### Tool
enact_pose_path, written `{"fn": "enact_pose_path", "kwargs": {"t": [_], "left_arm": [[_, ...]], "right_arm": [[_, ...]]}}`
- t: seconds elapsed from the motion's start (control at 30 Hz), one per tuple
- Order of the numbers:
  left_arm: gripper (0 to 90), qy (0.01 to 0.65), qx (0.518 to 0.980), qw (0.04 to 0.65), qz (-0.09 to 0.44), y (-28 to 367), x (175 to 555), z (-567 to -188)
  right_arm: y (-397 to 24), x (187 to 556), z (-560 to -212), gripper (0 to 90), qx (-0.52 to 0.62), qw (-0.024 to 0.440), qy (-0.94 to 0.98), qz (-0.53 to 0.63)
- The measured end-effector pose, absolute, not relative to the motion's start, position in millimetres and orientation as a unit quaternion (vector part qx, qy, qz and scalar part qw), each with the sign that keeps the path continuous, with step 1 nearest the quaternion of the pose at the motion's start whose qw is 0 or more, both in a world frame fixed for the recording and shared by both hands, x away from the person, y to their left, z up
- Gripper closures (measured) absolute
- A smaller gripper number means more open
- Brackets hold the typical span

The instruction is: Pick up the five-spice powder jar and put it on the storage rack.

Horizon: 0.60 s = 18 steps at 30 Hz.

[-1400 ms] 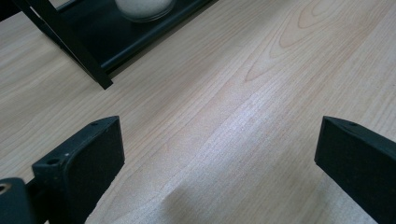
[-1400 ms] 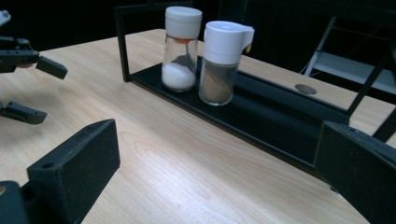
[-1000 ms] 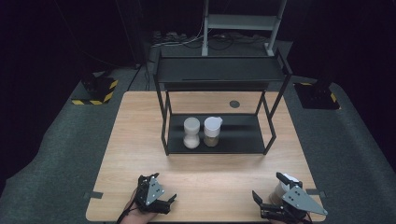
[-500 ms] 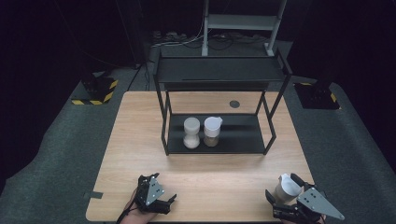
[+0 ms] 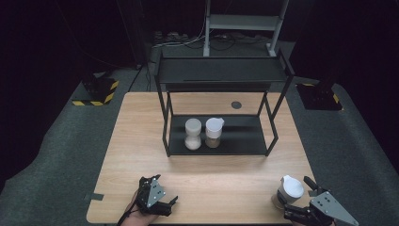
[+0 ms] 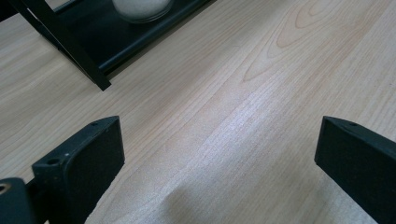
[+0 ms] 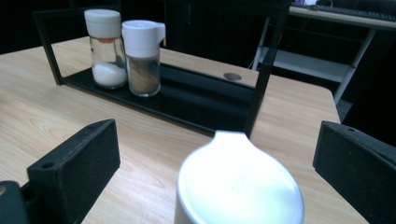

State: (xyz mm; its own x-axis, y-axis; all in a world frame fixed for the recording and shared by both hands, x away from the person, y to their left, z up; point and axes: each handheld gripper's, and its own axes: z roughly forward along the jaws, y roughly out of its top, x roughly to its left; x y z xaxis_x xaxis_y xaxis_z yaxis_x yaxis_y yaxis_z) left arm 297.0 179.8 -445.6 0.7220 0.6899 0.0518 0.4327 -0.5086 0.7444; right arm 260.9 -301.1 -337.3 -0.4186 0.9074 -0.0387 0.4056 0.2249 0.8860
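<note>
A white-lidded jar (image 5: 290, 188) stands on the wooden table (image 5: 136, 141) near its front right corner. My right gripper (image 5: 300, 198) is open, its jaws spread either side of that jar (image 7: 239, 186) without touching it. Near the front left edge my left gripper (image 5: 162, 189) is open over bare wood, nothing between its fingers (image 6: 79, 163). Two more jars stand side by side on the lower shelf of a black rack (image 5: 221, 70): one with white contents (image 5: 193, 134), one with brown contents (image 5: 214, 133).
The rack's legs and frame (image 7: 259, 74) stand mid-table, with a top shelf above the jars. A small round dark hole (image 5: 236, 104) lies behind the rack. Dark floor, stands and a metal shelf unit (image 5: 244, 21) surround the table.
The right gripper has drawn back toward the front right corner, leaving the white-lidded jar standing on the table. The left gripper has not moved.
</note>
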Motion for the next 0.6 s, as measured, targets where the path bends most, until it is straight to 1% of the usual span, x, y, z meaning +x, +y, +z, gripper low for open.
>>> {"fn": "enact_pose_path", "kwargs": {"t": [0.47,0.6], "left_arm": [[1.6,0.329,0.851,0.371,0.175,179.9,296.8,-445.6],[1.6,0.330,0.851,0.370,0.175,179.7,296.8,-445.6]], "right_arm": [[-309.9,258.4,-355.6,0.1,0.474,0.281,0.724,0.414],[-310.4,259.1,-360.7,1.4,0.476,0.277,0.727,0.411]]}}
